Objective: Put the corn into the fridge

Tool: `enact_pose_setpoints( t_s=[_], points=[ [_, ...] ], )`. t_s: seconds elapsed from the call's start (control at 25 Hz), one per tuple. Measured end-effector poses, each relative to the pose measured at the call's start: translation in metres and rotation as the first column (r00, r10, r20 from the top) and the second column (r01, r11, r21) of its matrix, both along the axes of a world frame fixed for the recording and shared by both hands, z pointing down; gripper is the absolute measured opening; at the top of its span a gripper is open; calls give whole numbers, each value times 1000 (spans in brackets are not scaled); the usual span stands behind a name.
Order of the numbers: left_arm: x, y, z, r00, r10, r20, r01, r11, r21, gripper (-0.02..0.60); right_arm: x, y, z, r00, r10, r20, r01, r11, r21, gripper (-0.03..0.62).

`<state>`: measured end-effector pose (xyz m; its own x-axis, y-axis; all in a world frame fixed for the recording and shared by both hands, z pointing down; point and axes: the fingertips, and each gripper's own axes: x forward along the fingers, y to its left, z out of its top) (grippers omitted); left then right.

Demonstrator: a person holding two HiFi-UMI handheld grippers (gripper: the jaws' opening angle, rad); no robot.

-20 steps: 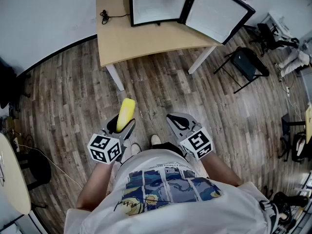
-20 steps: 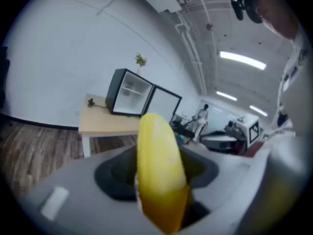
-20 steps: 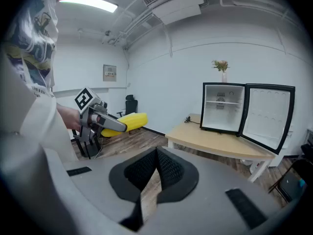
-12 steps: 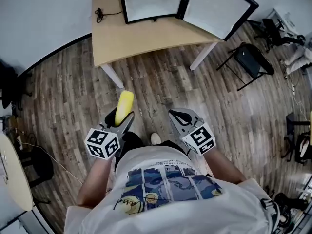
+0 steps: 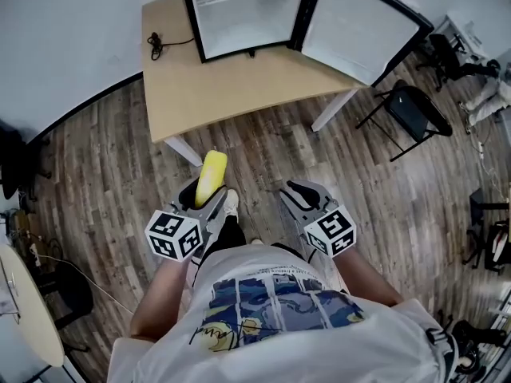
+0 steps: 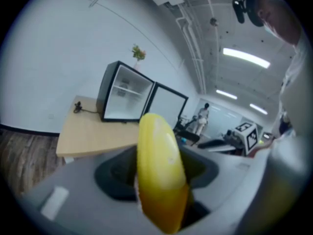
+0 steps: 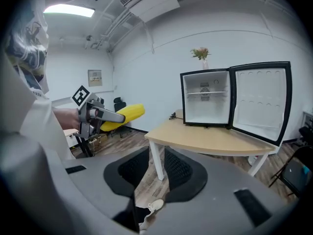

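Smooth, glossy yellow corn [image 5: 211,175]; matt pale wood table [image 5: 239,78]; grained plank floor [image 5: 104,158].

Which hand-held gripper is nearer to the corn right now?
Left. The left hand-held gripper grips the corn between its jaws; the right hand-held gripper hangs empty beside it, apart, on the corn's right.

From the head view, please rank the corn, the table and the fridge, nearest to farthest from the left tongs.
1. Corn, gripped in the left tongs.
2. Table, just ahead.
3. Fridge, on the table's far side.
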<state>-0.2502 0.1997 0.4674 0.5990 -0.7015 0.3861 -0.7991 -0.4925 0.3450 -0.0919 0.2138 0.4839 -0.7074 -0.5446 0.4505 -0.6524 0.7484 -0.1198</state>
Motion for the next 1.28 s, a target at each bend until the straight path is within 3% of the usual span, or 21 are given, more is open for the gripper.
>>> enact_pose_setpoints(
  t_s=[0.32,0.6,0.92,1.16,1.28],
  points=[
    [-21,-121,-17,995,100,10,-101,993,59,253,-37,-86,-25,997,72,-5,-72,997,15,63],
    [-18,-211,-34,983,178,42,-182,977,112,253,-48,-135,-30,988,153,-2,-153,988,36,57],
    [26,-320,-65,977,172,123,-193,964,184,253,-4,-185,-29,977,211,32,-211,977,19,52],
    [59,-409,-81,975,90,203,-133,969,208,253,44,-241,-40,990,140,26,-141,989,42,51],
    [78,-449,-85,962,56,267,-118,968,222,253,73,-269,-41,992,122,27,-123,992,41,49]
  ],
)
